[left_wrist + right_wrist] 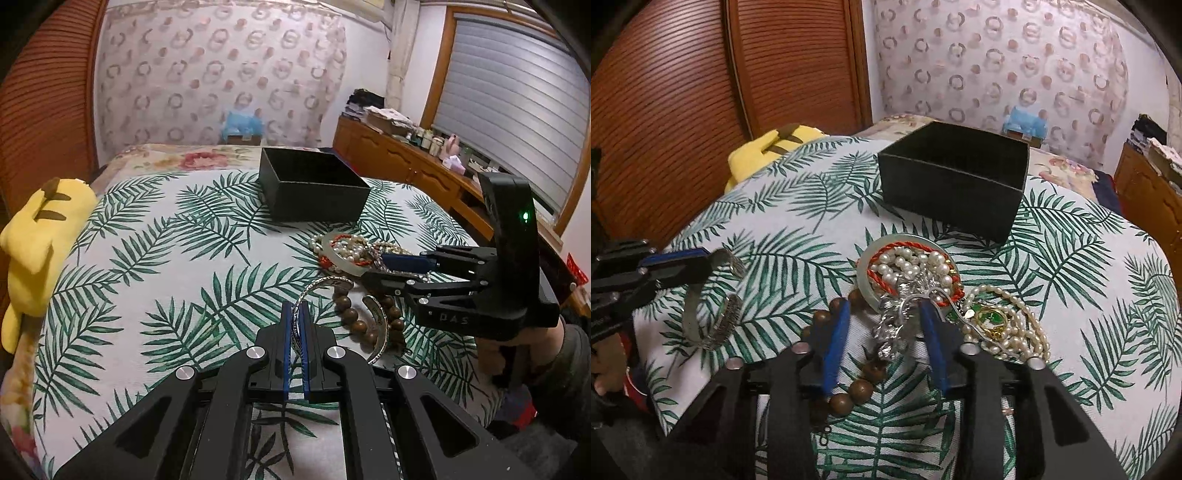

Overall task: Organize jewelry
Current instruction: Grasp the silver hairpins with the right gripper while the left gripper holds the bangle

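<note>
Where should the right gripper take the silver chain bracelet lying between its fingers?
Grip the silver chain bracelet across its bunched lower links, coming down from above and the near side. It lies flat and narrow between the right gripper fingers, clear of the wooden bead bracelet there; its upper end tangles into the pearls.

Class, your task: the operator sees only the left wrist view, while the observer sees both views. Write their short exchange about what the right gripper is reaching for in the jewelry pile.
Operator: From my side the right gripper covers the pile. What lies between its fingers?
Observer: A chunky silver chain lies between the blue pads, which stand apart and are not pressing it.
Operator: Is anything hidden behind that gripper?
Observer: Yes. A gold ring with a green stone lies among a pearl strand, to the right of the pale bangle.
</note>
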